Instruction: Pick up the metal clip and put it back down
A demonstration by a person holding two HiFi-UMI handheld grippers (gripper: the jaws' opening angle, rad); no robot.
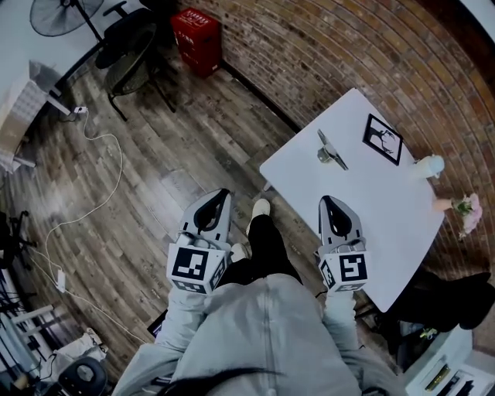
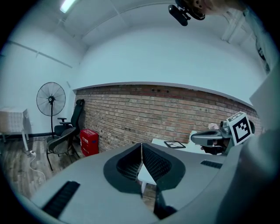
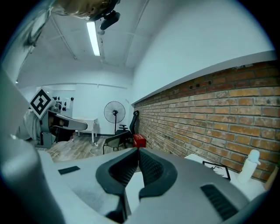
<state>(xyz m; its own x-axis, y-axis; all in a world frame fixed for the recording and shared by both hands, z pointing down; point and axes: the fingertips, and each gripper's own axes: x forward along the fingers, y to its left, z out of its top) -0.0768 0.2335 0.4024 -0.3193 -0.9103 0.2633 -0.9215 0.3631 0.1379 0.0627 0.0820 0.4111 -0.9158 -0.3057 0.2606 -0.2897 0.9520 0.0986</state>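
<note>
The metal clip (image 1: pixel 332 150) lies on the white table (image 1: pixel 309 182), toward its far side. My right gripper (image 1: pixel 329 199) hovers over the table's near part, well short of the clip, jaws shut with nothing between them. My left gripper (image 1: pixel 224 192) is held off the table's left edge over the wooden floor, also shut and empty. In the left gripper view the jaws (image 2: pixel 141 145) meet at the tips, with the table corner (image 2: pixel 146 176) seen beneath them. The right gripper view shows its jaws (image 3: pixel 138 151) closed tip to tip; the clip is not visible there.
A black-framed picture (image 1: pixel 383 139) lies near the table's far edge, with a white bottle (image 1: pixel 429 165) and pink flowers (image 1: pixel 469 213) at its right side. A red box (image 1: pixel 196 39), chairs (image 1: pixel 131 62) and a fan (image 1: pixel 58 15) stand along the brick wall. A white cable (image 1: pixel 93 193) trails over the floor.
</note>
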